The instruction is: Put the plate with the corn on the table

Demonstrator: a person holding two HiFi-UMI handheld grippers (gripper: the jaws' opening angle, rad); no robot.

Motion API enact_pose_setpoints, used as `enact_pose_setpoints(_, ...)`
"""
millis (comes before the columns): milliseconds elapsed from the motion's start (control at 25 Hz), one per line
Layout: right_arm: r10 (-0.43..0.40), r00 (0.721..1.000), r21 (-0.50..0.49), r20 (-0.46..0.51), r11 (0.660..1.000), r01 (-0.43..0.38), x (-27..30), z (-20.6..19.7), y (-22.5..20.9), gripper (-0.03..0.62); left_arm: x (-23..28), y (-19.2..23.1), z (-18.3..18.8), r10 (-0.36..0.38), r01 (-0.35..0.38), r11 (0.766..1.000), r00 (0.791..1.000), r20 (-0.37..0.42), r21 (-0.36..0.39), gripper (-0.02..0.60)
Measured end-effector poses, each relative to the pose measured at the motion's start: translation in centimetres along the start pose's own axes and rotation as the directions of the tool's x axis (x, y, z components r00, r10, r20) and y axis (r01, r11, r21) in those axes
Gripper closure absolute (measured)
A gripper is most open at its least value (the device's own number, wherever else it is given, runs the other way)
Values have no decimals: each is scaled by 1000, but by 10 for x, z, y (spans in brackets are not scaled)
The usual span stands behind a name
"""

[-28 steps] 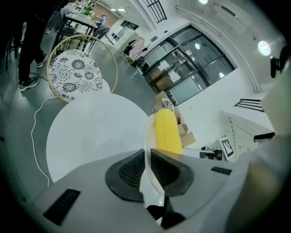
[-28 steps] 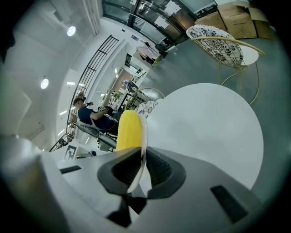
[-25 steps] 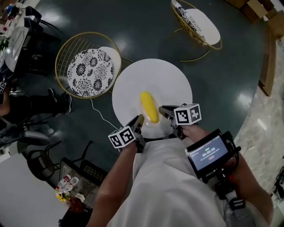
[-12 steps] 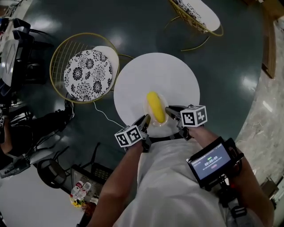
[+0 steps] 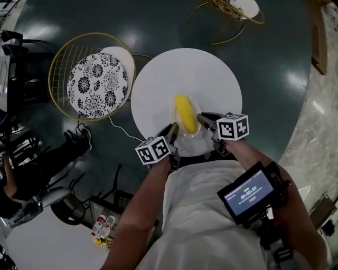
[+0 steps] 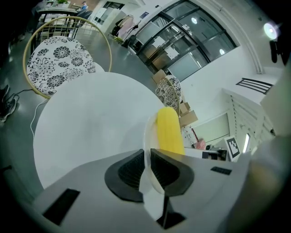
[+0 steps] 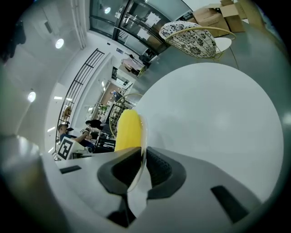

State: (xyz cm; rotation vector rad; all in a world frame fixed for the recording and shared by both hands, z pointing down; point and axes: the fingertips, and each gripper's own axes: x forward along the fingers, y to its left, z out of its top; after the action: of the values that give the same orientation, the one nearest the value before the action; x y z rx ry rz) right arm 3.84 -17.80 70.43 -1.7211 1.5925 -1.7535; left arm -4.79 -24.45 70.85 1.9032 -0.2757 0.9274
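Note:
A clear plate carries a yellow corn cob over the near part of the round white table. My left gripper is shut on the plate's left rim, and my right gripper is shut on its right rim. In the left gripper view the plate's edge stands pinched between the dark pads, with the corn just beyond. The right gripper view shows the same rim between its pads and the corn to the left. I cannot tell whether the plate touches the tabletop.
A gold wire chair with a black-and-white patterned cushion stands left of the table. A second such chair is at the top edge. A white cable runs over the dark floor. Bottles sit at lower left.
Both grippers have carried the plate and corn a little farther over the table. The view has shifted, so the table looks larger and closer.

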Motion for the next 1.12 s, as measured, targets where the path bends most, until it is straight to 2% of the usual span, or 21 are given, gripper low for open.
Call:
enact_pose_setpoints(360,-20,998,15,54,1000,19,20,17,-10,551,16,12,25,-6,6,999,1000,-14,32,540)
enact_pose_setpoints(800,-50,993,33,108,998,46,36,44,-24,549,37,15,57,21,-16,996,998,-52,85,540)
enact_pose_setpoints(1120,-97,990,12,99,995,96,44,58,-31,549,51,18,69,44,-38,995,997,-64,92,540)
